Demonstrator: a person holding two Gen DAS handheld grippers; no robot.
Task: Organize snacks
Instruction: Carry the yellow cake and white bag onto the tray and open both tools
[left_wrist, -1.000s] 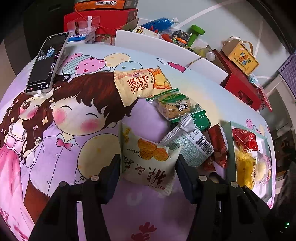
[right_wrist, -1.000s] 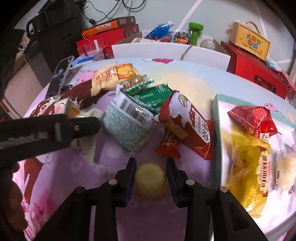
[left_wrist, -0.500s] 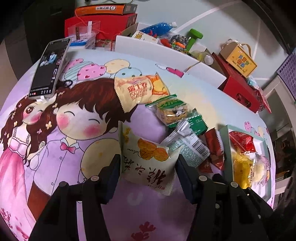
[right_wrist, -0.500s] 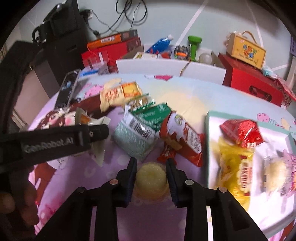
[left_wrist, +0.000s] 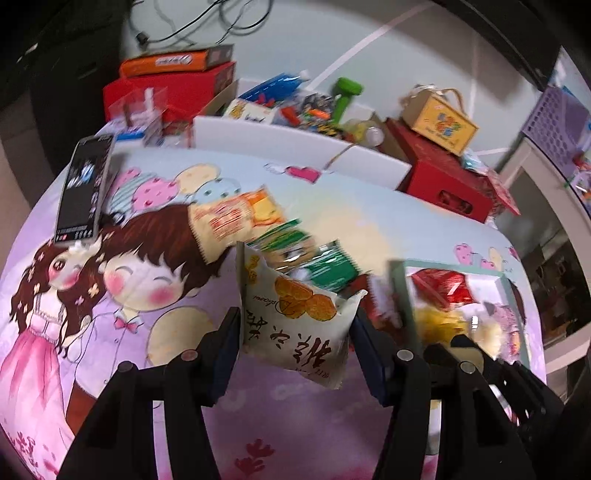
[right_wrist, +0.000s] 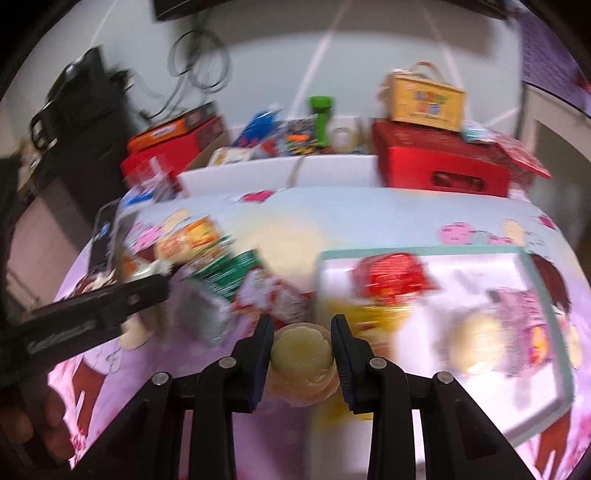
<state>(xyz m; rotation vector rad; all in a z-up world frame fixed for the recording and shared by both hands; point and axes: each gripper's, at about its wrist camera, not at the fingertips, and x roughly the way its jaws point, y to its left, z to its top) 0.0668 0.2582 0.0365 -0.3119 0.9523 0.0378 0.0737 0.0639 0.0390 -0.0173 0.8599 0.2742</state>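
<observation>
Snack pile (right_wrist: 236, 273) beside tray (right_wrist: 417, 252)

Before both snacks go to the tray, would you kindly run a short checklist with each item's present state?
1. Left gripper shut on the white packet: ok, both fingers press its sides.
2. Right gripper shut on the round cake: ok.
3. Both snacks lifted off the cloth: cannot tell, the pictures are blurred.
4. Free room in the tray: ok, bare white floor shows near its far right corner.
5. Path to the tray clear: not ok for the left, the red packets lie between.
6. Left gripper apart from the right: ok.
</observation>
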